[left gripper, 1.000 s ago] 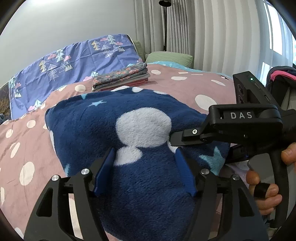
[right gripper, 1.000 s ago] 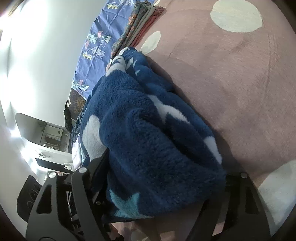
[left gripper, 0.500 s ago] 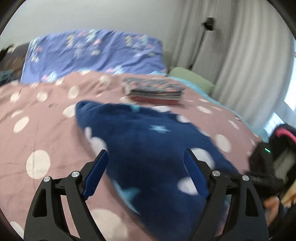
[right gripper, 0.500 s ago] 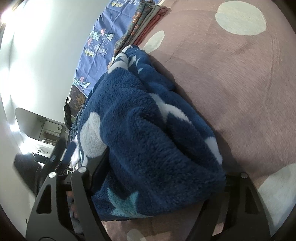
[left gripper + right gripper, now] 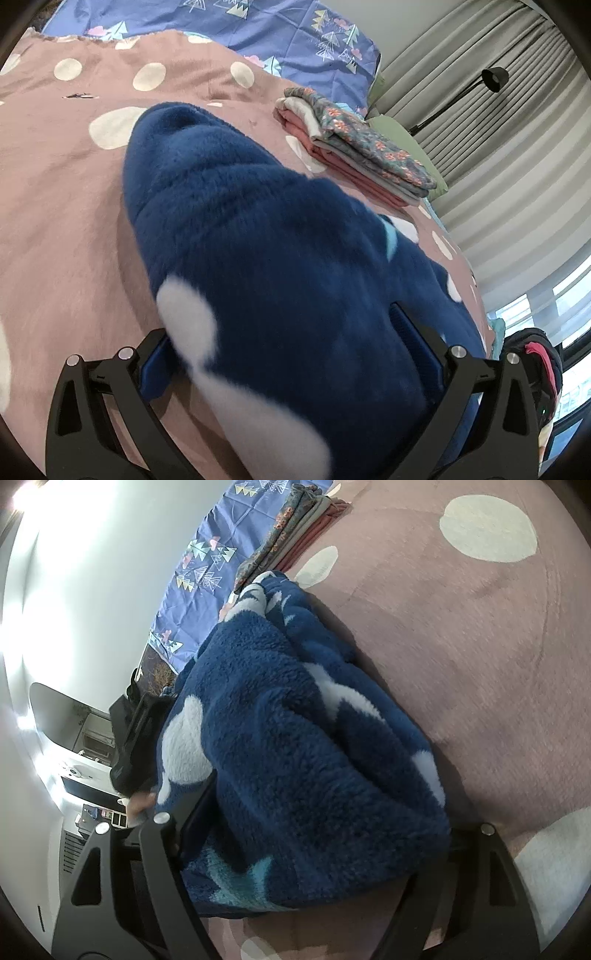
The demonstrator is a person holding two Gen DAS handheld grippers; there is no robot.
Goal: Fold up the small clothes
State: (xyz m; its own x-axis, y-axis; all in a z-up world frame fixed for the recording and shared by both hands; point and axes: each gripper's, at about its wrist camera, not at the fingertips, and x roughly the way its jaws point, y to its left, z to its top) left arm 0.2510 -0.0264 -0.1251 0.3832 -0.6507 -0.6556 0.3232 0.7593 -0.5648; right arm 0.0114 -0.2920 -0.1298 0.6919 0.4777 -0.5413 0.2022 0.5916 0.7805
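A navy fleece garment [image 5: 266, 258] with white dots and pale blue stars lies bunched on the pink dotted bedspread [image 5: 55, 192]. My left gripper [image 5: 288, 354] has its jaws wide, and the fleece fills the space between its blue pads [image 5: 413, 332]. My right gripper [image 5: 317, 834] straddles the garment's near end [image 5: 314, 775]; the fleece hides its pads, so I cannot tell whether they press on it. The left gripper's body and a hand show at the left of the right wrist view [image 5: 133, 738].
A stack of folded clothes [image 5: 354, 147] sits on the bed beyond the garment, also in the right wrist view [image 5: 291, 520]. A purple patterned pillow [image 5: 258, 33], a green pillow [image 5: 402, 136], curtains [image 5: 509, 155] and a black lamp [image 5: 495, 79] stand behind. A dark bag [image 5: 535, 362] is at the right.
My left gripper swung left off the garment, then came down onto its left end, which now fills the jaws. My right gripper has barely moved.
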